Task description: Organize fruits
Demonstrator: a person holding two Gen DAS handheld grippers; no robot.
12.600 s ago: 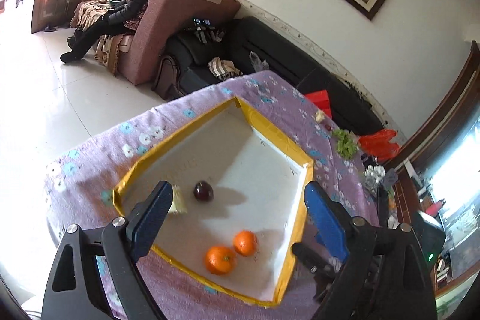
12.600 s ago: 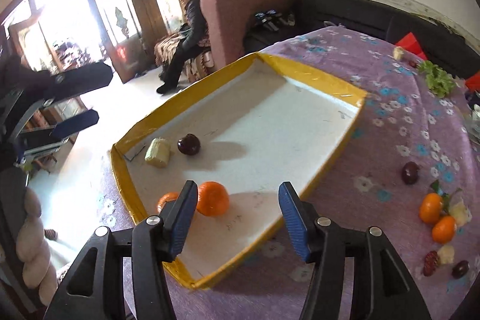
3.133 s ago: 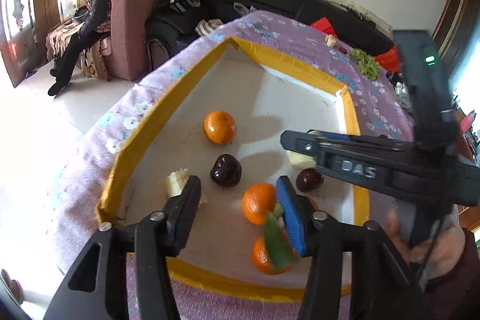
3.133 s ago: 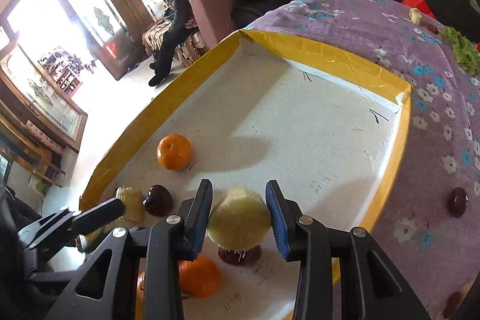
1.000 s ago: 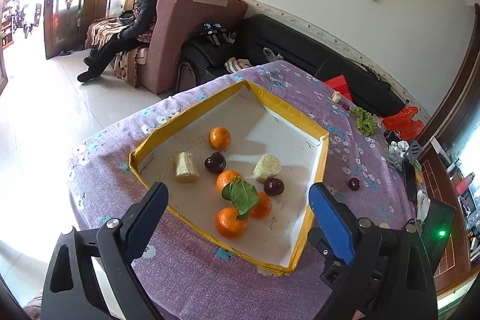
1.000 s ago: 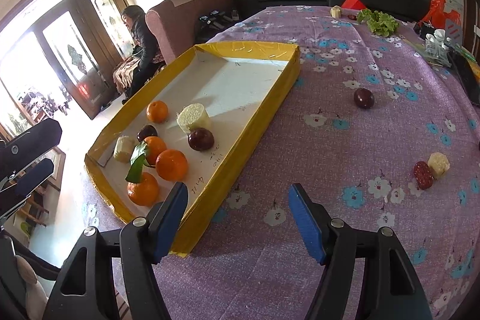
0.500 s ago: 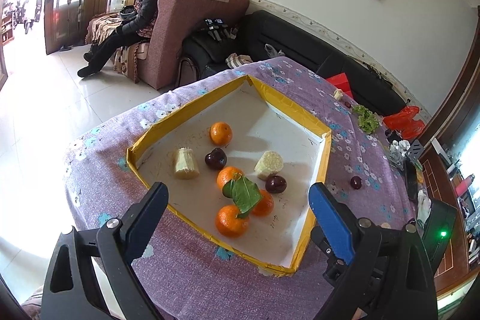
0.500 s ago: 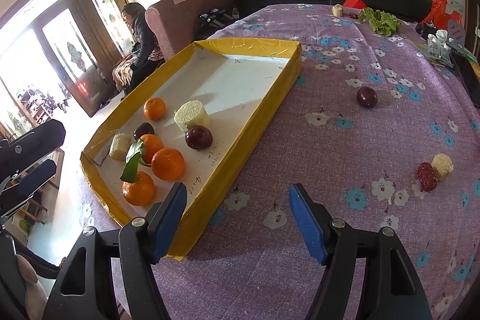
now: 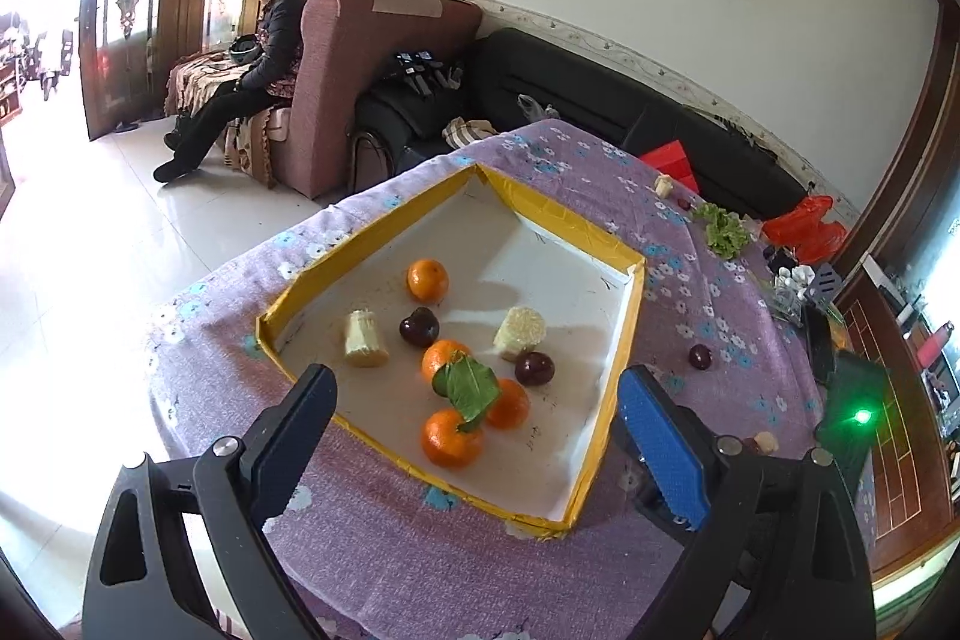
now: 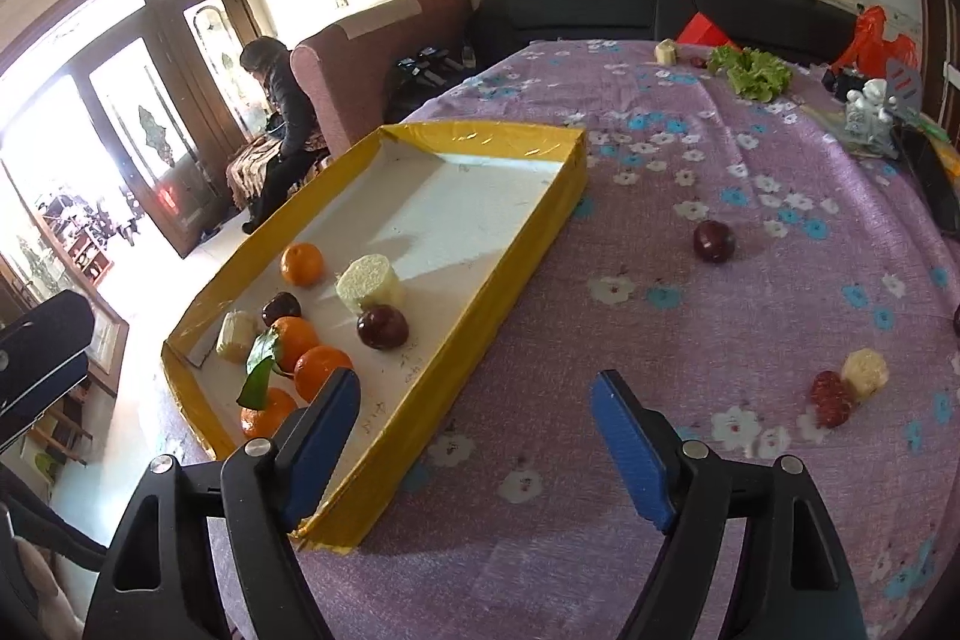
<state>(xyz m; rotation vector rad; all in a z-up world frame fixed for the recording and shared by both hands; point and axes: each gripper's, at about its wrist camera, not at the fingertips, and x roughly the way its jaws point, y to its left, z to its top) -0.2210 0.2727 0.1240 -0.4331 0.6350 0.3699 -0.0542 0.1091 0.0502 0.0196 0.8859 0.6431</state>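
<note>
Left gripper (image 9: 474,436): yours, jaws spread wide, nothing btwn them; hangs over the near rim of the tray.
Right gripper (image 10: 474,436): also wide apart, empty, above the bench just beside the tray's near corner.
Tray: shallow yellow-rimmed cardboard tray w/ white floor (image 9: 624,340), on the purple flowered bench cloth (image 10: 600,550).
Fruit in tray: three orange tangerines clustered w/ a green leaf (image 9: 467,387) at approx 6 o'clock of the tray floor in left view; a fourth lone orange tangerine (image 9: 428,280) at 11 o'clock of that cluster.
Dark fruit in tray: two dark red plums, one (image 9: 419,327) btwn lone tangerine & cluster, the other (image 9: 534,367) at the cluster's 2 o'clock.
Pale pieces in tray: cream cylinder chunk (image 9: 365,339) at 9 o'clock; round cream chunk (image 9: 521,331) touching the second plum.
Outside tray: loose dark red plum (image 10: 714,240) on cloth at 2 o'clock in right view; red date-like fruit (image 10: 831,398) touching a small cream chunk (image 10: 864,373) at 3 o'clock.
</note>
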